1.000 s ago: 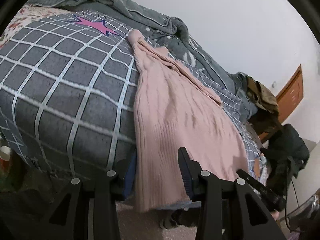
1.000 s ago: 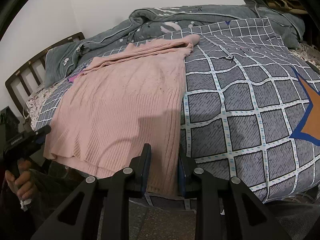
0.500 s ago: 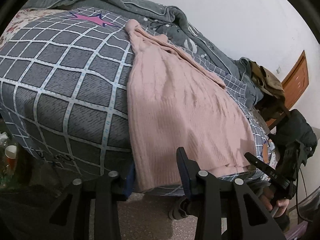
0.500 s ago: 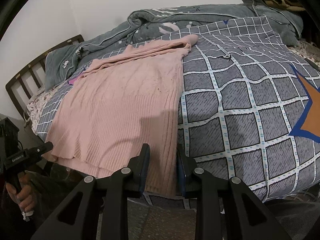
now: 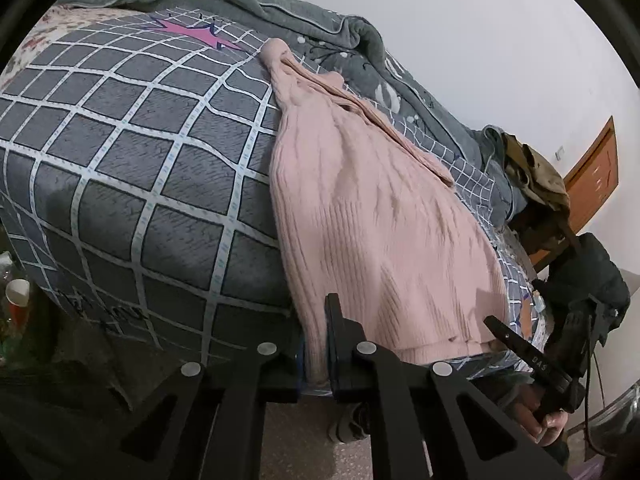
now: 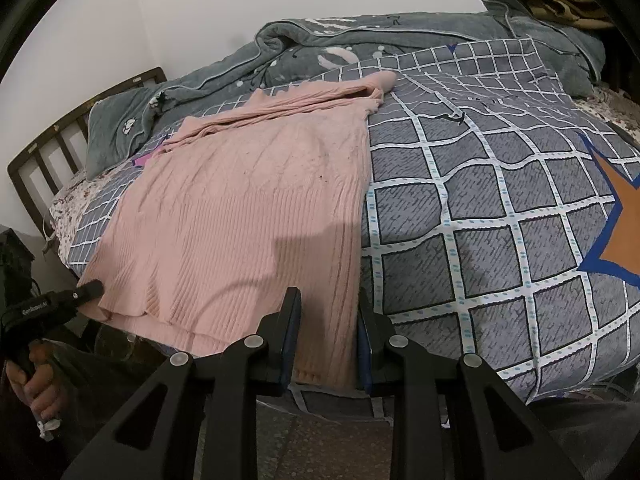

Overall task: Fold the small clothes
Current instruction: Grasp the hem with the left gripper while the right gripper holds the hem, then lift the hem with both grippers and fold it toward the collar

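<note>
A pink knit sweater (image 5: 372, 224) lies flat on a grey checked bed cover (image 5: 132, 168), its hem hanging over the near bed edge. My left gripper (image 5: 314, 354) is shut on the sweater's left hem corner. In the right wrist view the sweater (image 6: 240, 216) spreads across the cover (image 6: 480, 208). My right gripper (image 6: 326, 344) has the right hem corner between its fingers with a small gap still showing, jaws partly closed around the fabric. The left gripper (image 6: 86, 292) shows at the far left, hand-held, and the right gripper also shows in the left wrist view (image 5: 496, 326).
A grey-green quilt (image 6: 360, 52) is bunched along the wall side of the bed. A dark wooden headboard (image 6: 48, 144) stands at the left. Brown clothes (image 5: 536, 172) sit on a chair near a wooden door (image 5: 592, 176). A cup (image 5: 16, 292) sits low at left.
My left gripper closed onto the sweater's hem corner, its jaws much narrower than before. My right gripper stayed at the other hem corner with little movement.
</note>
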`<action>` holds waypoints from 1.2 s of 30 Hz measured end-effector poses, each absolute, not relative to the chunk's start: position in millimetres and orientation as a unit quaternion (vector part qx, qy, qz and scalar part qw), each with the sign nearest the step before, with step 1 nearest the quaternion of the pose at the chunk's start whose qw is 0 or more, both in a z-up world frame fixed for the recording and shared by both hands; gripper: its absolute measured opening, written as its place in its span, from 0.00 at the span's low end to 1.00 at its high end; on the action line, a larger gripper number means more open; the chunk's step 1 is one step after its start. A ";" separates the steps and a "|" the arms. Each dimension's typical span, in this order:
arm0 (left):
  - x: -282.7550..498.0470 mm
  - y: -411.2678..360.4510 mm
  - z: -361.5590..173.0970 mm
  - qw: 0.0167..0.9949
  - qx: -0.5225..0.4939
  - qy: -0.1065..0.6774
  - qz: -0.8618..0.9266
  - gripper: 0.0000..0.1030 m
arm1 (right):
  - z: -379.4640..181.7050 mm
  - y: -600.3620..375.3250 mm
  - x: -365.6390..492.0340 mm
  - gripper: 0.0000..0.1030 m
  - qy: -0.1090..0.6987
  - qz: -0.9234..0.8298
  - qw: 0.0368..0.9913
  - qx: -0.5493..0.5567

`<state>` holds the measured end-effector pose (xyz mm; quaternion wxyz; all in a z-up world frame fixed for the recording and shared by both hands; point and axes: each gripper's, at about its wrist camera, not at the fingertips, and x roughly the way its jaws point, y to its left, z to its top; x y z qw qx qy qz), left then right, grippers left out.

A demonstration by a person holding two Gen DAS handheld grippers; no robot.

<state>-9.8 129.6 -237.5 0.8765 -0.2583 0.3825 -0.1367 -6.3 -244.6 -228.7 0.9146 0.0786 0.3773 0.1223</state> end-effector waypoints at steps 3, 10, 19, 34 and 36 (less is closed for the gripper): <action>-10.5 130.5 -238.8 0.874 -0.266 0.382 -0.138 0.08 | -228.6 -244.0 -6.0 0.26 0.381 0.127 0.912 0.080; -17.7 137.3 -232.7 0.883 -0.268 0.364 -0.130 0.07 | -227.5 -243.7 -6.3 0.06 0.384 0.140 0.908 0.087; -30.2 162.5 -217.9 0.868 -0.346 0.321 -0.154 0.06 | -200.8 -270.2 -21.1 0.05 0.327 0.198 0.904 0.192; -18.8 161.6 -136.8 0.884 -0.359 0.259 -0.150 0.06 | -138.5 -281.5 1.0 0.05 0.292 0.236 0.880 0.290; -11.4 161.1 -124.4 0.888 -0.357 0.250 -0.145 0.06 | -126.5 -284.9 8.5 0.05 0.287 0.234 0.878 0.303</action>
